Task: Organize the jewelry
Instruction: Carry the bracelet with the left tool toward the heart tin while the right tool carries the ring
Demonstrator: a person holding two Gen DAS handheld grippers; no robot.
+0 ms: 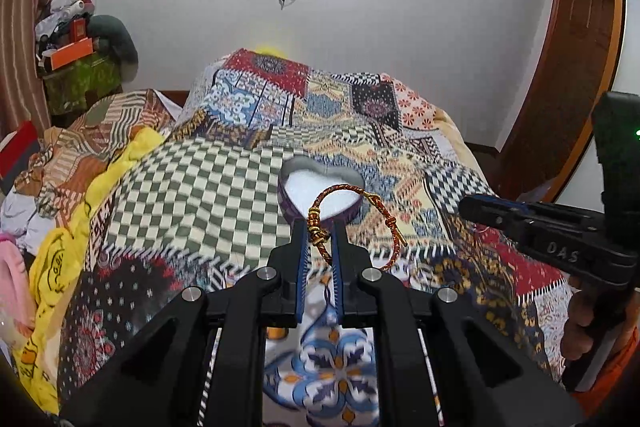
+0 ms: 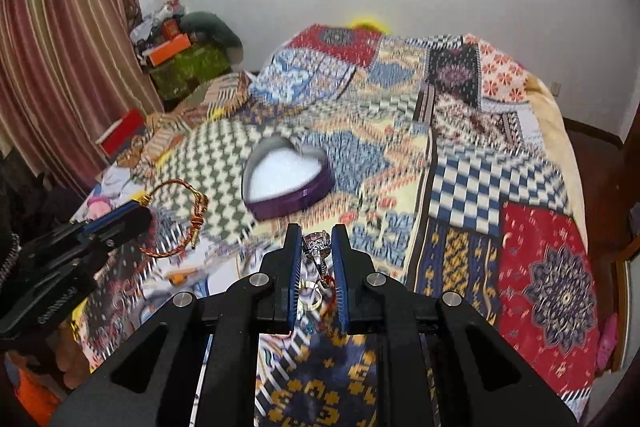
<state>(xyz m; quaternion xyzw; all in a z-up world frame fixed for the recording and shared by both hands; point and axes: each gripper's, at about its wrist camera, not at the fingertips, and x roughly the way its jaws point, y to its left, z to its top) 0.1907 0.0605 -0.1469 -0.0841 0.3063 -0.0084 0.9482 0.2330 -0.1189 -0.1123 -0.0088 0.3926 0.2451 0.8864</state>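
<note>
A heart-shaped purple box [image 1: 320, 187] with a white lining lies open on the patchwork bedspread; it also shows in the right wrist view [image 2: 286, 183]. My left gripper [image 1: 320, 231] is shut on a red-and-gold braided cord bracelet [image 1: 356, 223], held just in front of the box; the bracelet also shows in the right wrist view [image 2: 180, 219]. My right gripper [image 2: 317, 237] is shut on a silver ring with a clustered stone [image 2: 317, 247], near the box's front edge. A gold ring [image 2: 310, 297] lies below, between the fingers.
The patchwork bedspread [image 2: 480, 187] covers the bed. A pile of clothes and yellow cloth [image 1: 52, 267] lies at the left. Boxes and bags [image 1: 76, 59] are stacked by the striped curtain [image 2: 60, 67]. A wooden bed frame [image 1: 568, 87] curves at the right.
</note>
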